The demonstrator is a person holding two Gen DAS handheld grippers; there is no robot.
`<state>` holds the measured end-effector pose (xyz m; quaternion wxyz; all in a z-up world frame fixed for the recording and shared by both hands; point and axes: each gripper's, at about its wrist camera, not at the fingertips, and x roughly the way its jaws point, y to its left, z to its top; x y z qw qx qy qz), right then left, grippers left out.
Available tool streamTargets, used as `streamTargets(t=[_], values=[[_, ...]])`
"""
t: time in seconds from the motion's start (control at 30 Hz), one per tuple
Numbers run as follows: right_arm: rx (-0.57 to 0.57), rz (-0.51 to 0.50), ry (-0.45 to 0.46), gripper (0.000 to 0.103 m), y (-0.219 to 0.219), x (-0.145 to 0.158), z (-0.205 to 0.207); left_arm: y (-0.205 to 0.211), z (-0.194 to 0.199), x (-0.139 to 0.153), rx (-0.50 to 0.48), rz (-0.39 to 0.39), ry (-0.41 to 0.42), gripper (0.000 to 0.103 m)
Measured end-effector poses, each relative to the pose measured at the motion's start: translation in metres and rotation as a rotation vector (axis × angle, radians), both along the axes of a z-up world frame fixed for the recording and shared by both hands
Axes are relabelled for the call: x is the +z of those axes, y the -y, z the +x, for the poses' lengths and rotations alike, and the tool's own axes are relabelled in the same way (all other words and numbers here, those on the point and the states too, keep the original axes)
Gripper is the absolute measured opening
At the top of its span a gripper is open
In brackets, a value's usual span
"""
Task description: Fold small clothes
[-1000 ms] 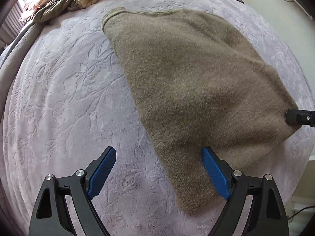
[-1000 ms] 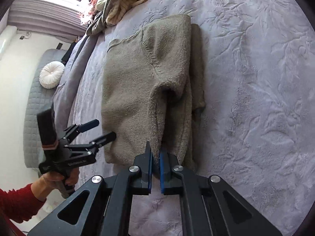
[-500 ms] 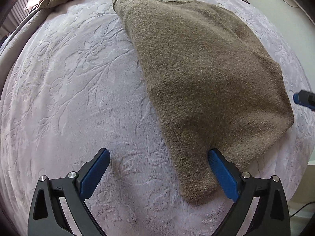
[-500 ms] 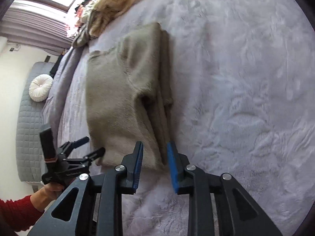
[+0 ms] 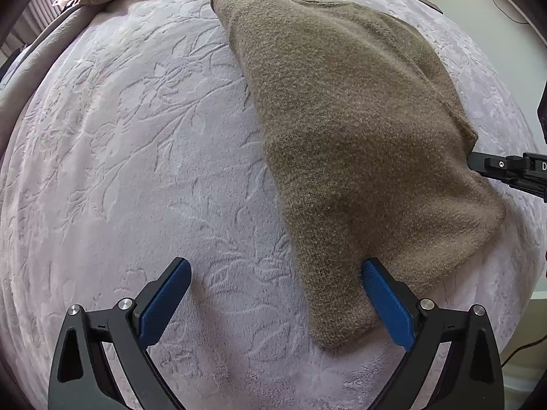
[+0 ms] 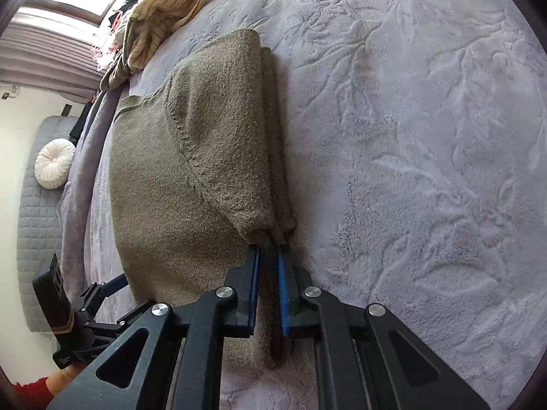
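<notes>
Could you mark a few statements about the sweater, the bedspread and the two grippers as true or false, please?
1. The brown sweater lies on a pale embossed bedspread. True.
2. The left gripper is clamped on the sweater. False: its jaws stand wide open, one over the bedspread, one at the sweater's edge.
3. The right gripper has sweater fabric between its jaws. True: they are closing on a folded edge.
4. A round white cushion rests on the sweater. False: it sits off the bed, against a grey quilted surface.
5. Striped cream fabric is heaped beyond the sweater. True.
</notes>
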<state>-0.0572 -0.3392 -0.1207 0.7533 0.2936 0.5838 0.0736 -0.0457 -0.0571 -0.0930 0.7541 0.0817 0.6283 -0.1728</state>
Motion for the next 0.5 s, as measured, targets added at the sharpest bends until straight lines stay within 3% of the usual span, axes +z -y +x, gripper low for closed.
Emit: streamTargets(t=[0.13,0.33,0.5], values=[[0.024,-0.034,-0.015,0.014,0.0,0.011,-0.005,0.002,0.002,0.005,0.016,0.006,-0.007,0.101],[-0.029,-0.028,-0.04,0.019,0.015,0.02,-0.023,0.003,-0.003,0.012,0.014,0.03,0.002,0.101],[-0.052,-0.029,-0.055,0.037,0.022,0.02,-0.028,0.005,-0.012,0.017,0.03,0.036,-0.011,0.101]])
